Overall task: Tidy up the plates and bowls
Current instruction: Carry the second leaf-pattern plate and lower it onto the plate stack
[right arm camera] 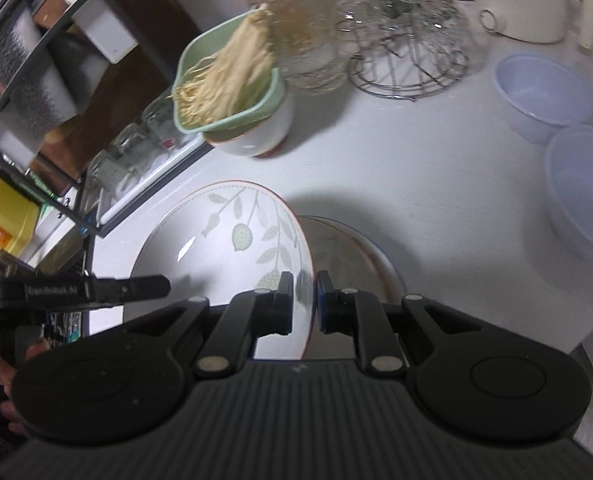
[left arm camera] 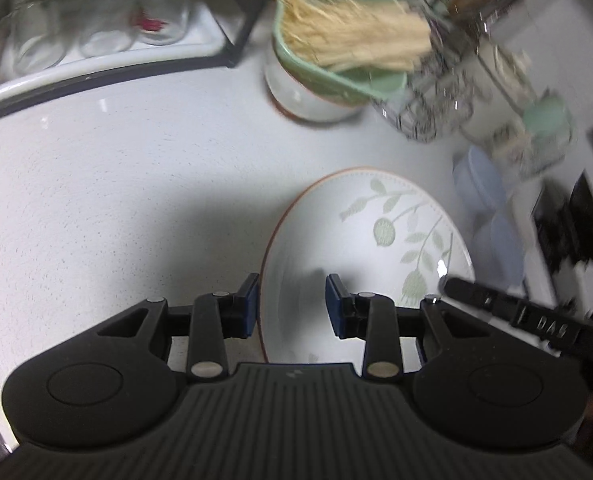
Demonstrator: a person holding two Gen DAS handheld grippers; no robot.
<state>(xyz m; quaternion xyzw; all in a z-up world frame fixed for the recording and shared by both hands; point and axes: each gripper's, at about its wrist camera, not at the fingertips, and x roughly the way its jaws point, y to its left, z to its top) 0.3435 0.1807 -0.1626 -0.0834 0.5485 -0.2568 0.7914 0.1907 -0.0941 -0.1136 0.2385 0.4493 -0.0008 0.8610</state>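
A white bowl with a green leaf pattern and a thin red rim [left arm camera: 376, 232] [right arm camera: 224, 248] is held between both grippers over the white counter. My left gripper [left arm camera: 292, 304] straddles its left rim, one finger outside the rim and the other down against the inside wall. In the right wrist view one of its fingers [right arm camera: 148, 282] lies over that rim. My right gripper [right arm camera: 305, 304] is shut on the bowl's right rim, and shows in the left wrist view as a black finger [left arm camera: 496, 304]. A flat plate [right arm camera: 360, 256] lies on the counter partly under the bowl.
A white bowl [right arm camera: 256, 136] carries a green basket with a straw brush [right arm camera: 232, 92]. Behind are a black rack with glass jars [left arm camera: 96, 28], a wire stand of glasses [right arm camera: 408, 60] and a white kettle [right arm camera: 524, 0]. Two translucent plastic bowls [right arm camera: 544, 92] stand at the right.
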